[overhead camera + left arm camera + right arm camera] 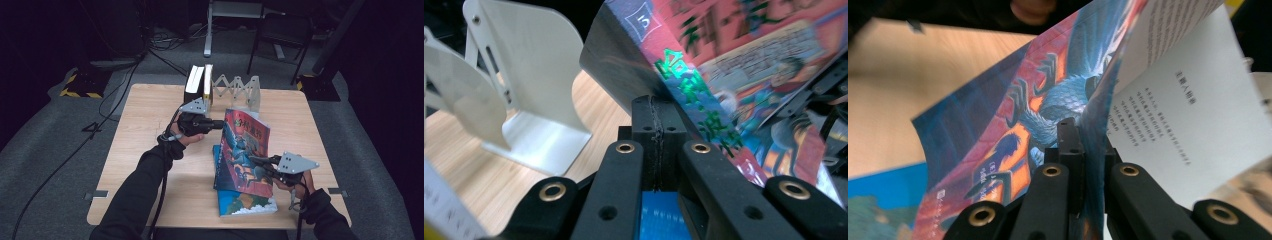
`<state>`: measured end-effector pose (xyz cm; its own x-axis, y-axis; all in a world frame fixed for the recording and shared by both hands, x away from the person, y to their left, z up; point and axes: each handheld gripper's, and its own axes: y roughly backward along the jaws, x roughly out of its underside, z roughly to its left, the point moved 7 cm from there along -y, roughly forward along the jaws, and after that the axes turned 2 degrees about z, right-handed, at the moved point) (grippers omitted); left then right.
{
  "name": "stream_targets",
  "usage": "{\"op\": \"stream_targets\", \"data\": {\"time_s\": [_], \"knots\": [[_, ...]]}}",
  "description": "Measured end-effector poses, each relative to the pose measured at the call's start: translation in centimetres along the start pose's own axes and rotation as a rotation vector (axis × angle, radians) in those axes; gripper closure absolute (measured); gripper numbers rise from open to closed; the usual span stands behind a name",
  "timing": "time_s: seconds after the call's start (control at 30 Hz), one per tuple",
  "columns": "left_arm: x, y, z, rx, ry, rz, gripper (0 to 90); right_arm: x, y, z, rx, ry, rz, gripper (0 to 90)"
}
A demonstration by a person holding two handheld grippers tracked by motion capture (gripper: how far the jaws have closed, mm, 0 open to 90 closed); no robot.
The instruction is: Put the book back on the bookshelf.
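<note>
Both forearms reach up from frame bottom. My left gripper (218, 123) and right gripper (261, 161) are clamped on the red paperback (247, 150), held tilted at centre above a blue book (245, 202).

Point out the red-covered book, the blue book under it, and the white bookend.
red-covered book (245, 145), high view, front cover
blue book (245, 204), high view, exposed lower cover
white bookend (541, 75), left gripper view, upright plate
</note>
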<state>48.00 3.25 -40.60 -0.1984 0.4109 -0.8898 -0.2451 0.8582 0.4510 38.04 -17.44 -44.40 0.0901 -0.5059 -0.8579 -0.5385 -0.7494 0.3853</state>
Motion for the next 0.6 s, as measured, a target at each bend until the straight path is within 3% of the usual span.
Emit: {"op": "stream_targets", "data": {"time_s": [0.03, 0.1, 0.2, 0.23, 0.27, 0.33, 0.43, 0.6], "knots": [[1.3, 0.1, 0.2, -0.023, 0.017, 0.029, 88.4, 0.1, 0.1, 0.5, 0.007, 0.003, -0.001, 88.6], [2.5, 0.4, 0.5, -0.016, 0.061, 0.018, 82.7, 0.5, 0.2, 0.7, 0.022, -0.017, 0.014, 88.5], [3.7, 0.4, 0.7, -0.024, 0.097, 0.017, 78.6, 1.3, -0.4, 0.7, 0.013, -0.082, 0.020, 88.8], [3.7, 0.4, 0.7, -0.024, 0.097, 0.017, 75.2, 1.3, -0.4, 0.7, 0.013, -0.082, 0.020, 88.8], [4.5, 0.2, 0.7, -0.024, 0.114, 0.045, 75.2, 1.4, -0.6, 0.7, 0.006, -0.102, 0.017, 88.8], [5.6, -0.2, 0.5, -0.029, 0.128, 0.073, 64.3, 1.3, -0.8, 0.6, 0.003, -0.111, 0.027, 88.8], [6.4, -0.2, -0.2, -0.041, 0.174, 0.072, 54.4, 1.5, -1.1, 0.4, 0.000, -0.130, 0.037, 88.8], [6.9, 0.2, -1.6, -0.070, 0.164, 0.111, 39.8, 1.5, -1.1, 0.5, 0.010, -0.120, 0.044, 88.7]]}}
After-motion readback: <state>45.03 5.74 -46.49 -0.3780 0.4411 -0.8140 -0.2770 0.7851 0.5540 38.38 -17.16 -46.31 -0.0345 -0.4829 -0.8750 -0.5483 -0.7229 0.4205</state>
